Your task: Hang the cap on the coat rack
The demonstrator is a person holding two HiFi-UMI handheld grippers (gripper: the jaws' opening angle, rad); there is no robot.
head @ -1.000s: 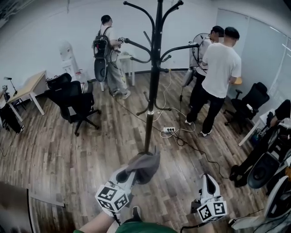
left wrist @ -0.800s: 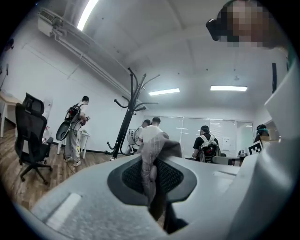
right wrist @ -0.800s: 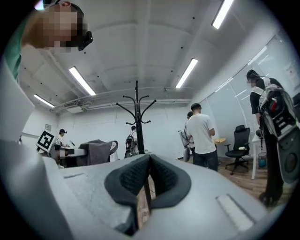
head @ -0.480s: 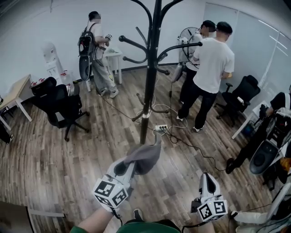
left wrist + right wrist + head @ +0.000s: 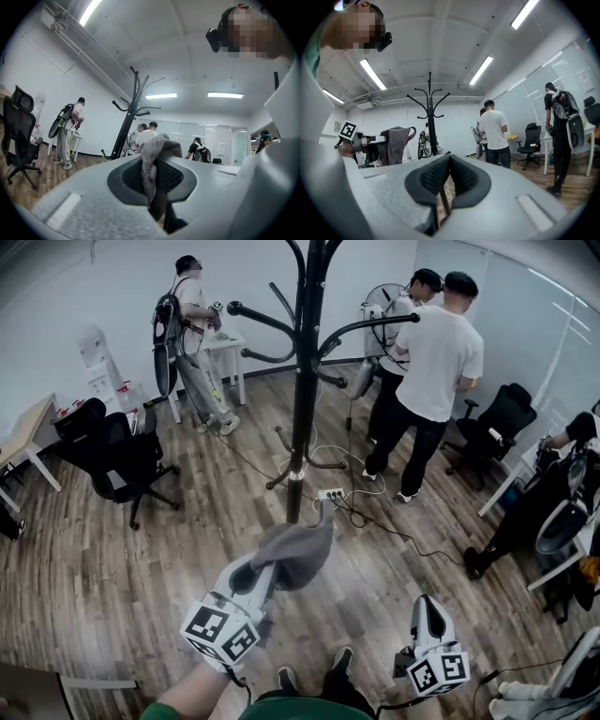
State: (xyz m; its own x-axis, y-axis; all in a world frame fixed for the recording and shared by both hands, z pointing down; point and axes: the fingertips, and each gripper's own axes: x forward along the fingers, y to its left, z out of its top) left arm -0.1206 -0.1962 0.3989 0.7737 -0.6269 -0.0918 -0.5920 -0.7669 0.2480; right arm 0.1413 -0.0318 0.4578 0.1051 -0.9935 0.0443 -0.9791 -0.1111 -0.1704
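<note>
The black coat rack [image 5: 302,381] stands on the wood floor ahead of me, its curved hooks spreading at the top. My left gripper [image 5: 269,570] is shut on the grey cap [image 5: 296,553], which hangs from its tip in the air, short of the rack's pole and well below the hooks. In the left gripper view the cap's fabric [image 5: 153,157] is pinched between the pads, with the rack [image 5: 125,129] beyond. My right gripper [image 5: 428,607] is low at the right, shut and empty [image 5: 449,174]. From it I see the cap [image 5: 397,144] and the rack [image 5: 430,117].
A power strip [image 5: 329,495] and cables lie by the rack's base. Two people [image 5: 427,381] stand right of the rack, another [image 5: 192,343] at a white table at the back left. A black office chair [image 5: 117,451] is at the left; more chairs stand at the right.
The rack has come closer and its base now sits nearer the cap. My left gripper has carried the cap slightly up and forward. The right gripper has kept its place.
</note>
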